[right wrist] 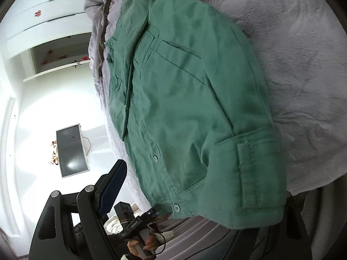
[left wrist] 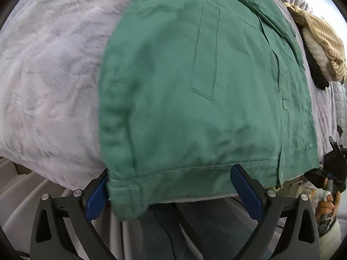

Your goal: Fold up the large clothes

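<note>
Shirt (left wrist: pixel 184 86) hem is lying between your left gripper (left wrist: pixel 171 186) fingers, spread wide; long axis running away. Right gripper (right wrist: pixel 195 195) spread wide, cuff between.

Likely home bedroom: plush grey bedspread (left wrist: pixel 49 69), white wall cupboards (right wrist: pixel 45 32), wall-mounted screen (right wrist: pixel 72 150).

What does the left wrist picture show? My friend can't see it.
A green shirt lies on a fluffy grey blanket, its hem hanging over the edge. The left gripper is open around that hem.
</note>
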The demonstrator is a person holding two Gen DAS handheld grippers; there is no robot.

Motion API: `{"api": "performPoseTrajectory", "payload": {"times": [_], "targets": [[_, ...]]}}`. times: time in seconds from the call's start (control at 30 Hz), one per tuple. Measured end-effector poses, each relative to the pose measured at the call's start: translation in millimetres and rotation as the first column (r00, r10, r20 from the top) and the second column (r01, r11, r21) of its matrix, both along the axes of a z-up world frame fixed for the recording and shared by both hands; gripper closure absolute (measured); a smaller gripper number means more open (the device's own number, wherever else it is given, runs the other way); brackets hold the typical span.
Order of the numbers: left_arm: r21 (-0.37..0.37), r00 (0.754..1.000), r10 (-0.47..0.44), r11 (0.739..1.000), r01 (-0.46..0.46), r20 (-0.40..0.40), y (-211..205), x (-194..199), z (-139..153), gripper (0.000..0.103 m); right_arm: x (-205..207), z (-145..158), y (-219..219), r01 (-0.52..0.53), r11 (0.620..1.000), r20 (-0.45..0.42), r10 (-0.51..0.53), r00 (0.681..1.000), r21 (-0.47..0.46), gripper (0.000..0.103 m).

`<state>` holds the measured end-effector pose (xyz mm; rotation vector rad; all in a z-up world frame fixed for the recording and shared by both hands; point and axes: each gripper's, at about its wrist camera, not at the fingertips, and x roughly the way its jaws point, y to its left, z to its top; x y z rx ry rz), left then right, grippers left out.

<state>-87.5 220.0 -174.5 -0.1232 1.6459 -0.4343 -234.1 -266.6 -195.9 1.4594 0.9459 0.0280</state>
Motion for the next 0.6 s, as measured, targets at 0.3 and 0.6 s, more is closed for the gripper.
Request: {"api": "performPoseTrajectory", "payload": {"times": [0.3, 0.6], "targets": [[-0.018, 0.996, 0.088, 0.996, -0.088, -0.016, 15, 2, 19, 0.089, 8, 0, -9, -0.036, 0.999, -0.128, 0.031, 0.991, -0.033, 0.098], [-0.228, 0.981, 0.195, 0.955, -0.189, 0.004, 18, 48, 90, 0.089, 75, 60, -33, -0.030, 0.996, 0.128, 0.019, 0.992, 0.084, 0.098]]}}
